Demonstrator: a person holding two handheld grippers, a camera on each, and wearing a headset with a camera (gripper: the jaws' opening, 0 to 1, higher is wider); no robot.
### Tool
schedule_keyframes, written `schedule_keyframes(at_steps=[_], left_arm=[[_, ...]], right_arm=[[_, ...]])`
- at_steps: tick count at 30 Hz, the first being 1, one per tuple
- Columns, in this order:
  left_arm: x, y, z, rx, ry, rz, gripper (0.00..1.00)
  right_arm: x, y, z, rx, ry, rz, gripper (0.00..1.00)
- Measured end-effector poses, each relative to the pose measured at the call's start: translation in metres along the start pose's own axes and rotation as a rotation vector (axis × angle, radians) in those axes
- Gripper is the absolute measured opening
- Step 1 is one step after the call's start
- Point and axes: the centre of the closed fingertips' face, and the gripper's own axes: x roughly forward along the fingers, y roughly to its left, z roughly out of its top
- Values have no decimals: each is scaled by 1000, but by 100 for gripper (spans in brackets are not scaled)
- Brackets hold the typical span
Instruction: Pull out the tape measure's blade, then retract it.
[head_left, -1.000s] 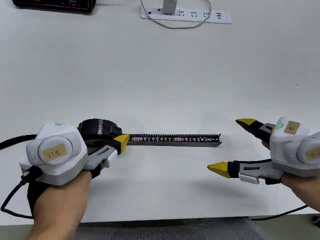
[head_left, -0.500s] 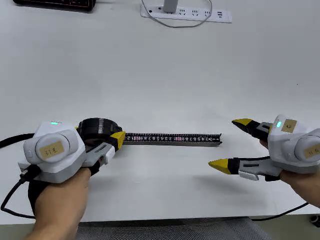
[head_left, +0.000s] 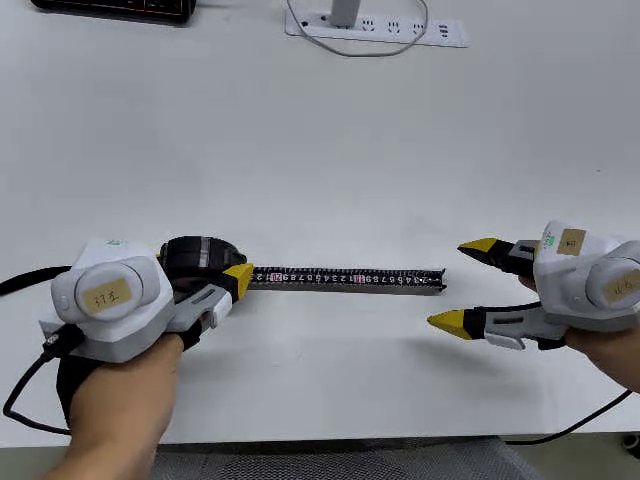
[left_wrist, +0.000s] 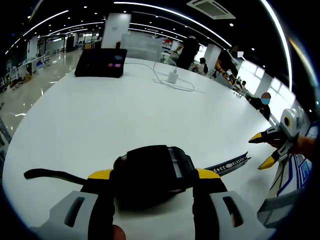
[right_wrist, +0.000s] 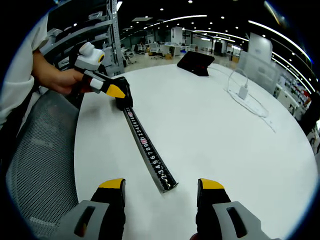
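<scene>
tape measure case (head_left: 195, 257): half behind left gripper (head_left: 228, 268) | black device (head_left: 115, 8): cut by top edge

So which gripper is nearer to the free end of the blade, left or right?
Right. The right gripper, open, sits just beyond the blade's free end, not touching it. The left gripper clamps the case at the blade's other end.

— How does the surface (head_left: 330, 150) look?
— White and smooth, with a soft sheen. The tape measure (head_left: 197, 258) has a black case, plastic by the look of it and fairly matt. Its blade (head_left: 350, 279) is dark and dull, with pale printed numerals.
— And the rest?
— The left gripper (left_wrist: 153, 175) and right gripper (head_left: 462, 284) have smooth white plastic shells. Their jaws are black plastic with yellow tips. The chair seat (right_wrist: 40, 165) is grey woven mesh.
</scene>
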Motion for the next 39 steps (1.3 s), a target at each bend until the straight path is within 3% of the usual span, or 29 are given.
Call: schedule_keyframes(at_steps=[3, 5, 18, 39], left_arm=[[0, 0, 0, 0, 3, 0, 59], [0, 0, 0, 1, 3, 0, 59], [0, 1, 0, -2, 5, -2, 59], [1, 1, -1, -9, 6, -6, 59]], right_arm=[[0, -1, 1, 0, 8, 22, 53], [1, -5, -1, -40, 28, 22, 51], [6, 0, 6, -100, 87, 94, 41], [16, 1, -3, -231, 196, 208, 24]])
